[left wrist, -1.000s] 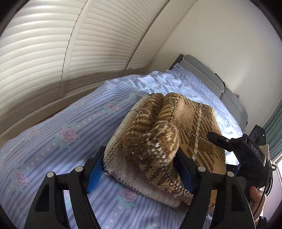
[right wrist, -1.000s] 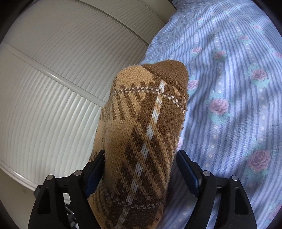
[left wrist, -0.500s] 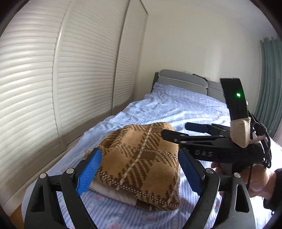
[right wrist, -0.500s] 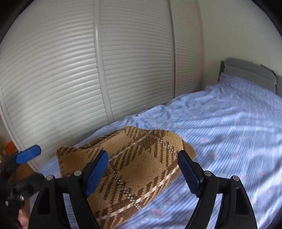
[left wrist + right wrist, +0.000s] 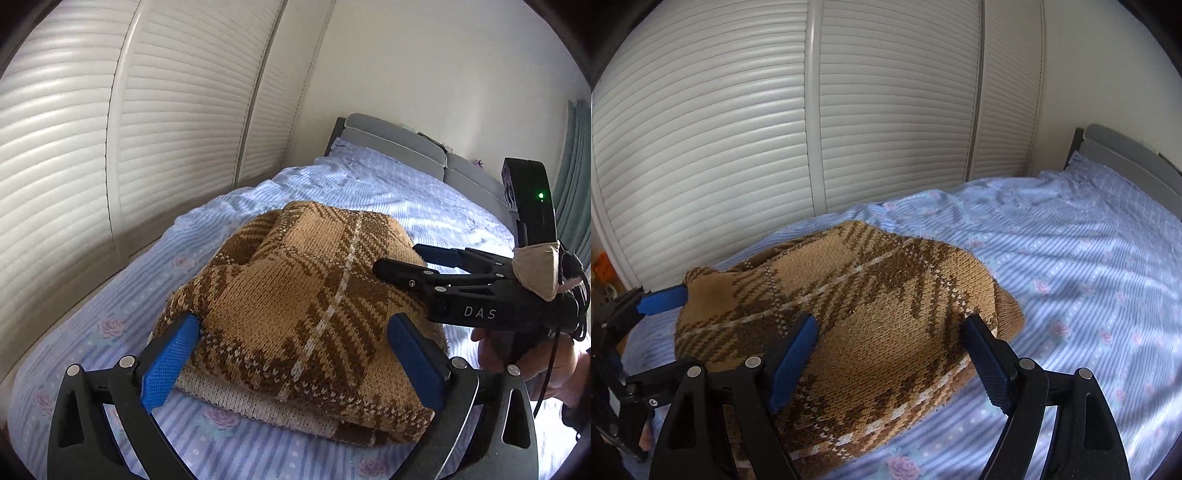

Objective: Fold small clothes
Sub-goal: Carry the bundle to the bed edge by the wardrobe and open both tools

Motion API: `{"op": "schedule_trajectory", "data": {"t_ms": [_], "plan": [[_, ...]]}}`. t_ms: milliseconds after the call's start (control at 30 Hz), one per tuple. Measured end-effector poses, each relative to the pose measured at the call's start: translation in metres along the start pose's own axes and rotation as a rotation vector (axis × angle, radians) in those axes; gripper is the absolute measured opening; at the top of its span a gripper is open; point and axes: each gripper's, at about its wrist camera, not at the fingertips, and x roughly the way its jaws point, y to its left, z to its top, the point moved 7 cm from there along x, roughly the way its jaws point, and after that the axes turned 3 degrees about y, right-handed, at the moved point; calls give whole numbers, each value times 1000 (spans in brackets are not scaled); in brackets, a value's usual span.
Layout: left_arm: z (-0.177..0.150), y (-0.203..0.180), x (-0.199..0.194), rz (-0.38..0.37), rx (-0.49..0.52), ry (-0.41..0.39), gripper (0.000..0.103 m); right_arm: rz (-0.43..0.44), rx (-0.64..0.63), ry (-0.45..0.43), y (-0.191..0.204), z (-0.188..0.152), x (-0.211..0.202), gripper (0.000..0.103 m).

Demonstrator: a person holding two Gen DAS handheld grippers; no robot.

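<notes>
The folded brown-and-tan plaid knitted garment (image 5: 295, 314) lies on the blue floral-striped bed (image 5: 388, 192), directly ahead of the left gripper (image 5: 291, 354); its jaws, just opened, stand spread. The right gripper (image 5: 886, 354) likewise stands spread, gripping nothing.

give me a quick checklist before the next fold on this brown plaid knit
1. Left gripper free of cloth: ok, jaws have just been opening, pads apart around the knit.
2. Right gripper released: ok, open, pressing nothing.
3. Brown plaid knit resting on the bed sheet: ok.
4. Layers lined up: not ok, pale underside sticks out at the near edge.
5. Top smooth: not ok, a hump and a dip remain.
6. Fold finished: cannot tell.
</notes>
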Motion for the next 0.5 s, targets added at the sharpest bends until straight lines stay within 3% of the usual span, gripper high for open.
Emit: {"op": "schedule_trajectory", "data": {"t_ms": [167, 267, 500], "plan": [[-1, -3, -2, 25, 19, -13, 103, 32, 92, 22, -11, -9, 8, 85], [3, -11, -16, 65, 35, 6, 103, -8, 94, 14, -10, -4, -4, 86], [17, -44, -76, 87, 45, 0, 103, -107, 171, -82, -15, -4, -91, 86]]}}
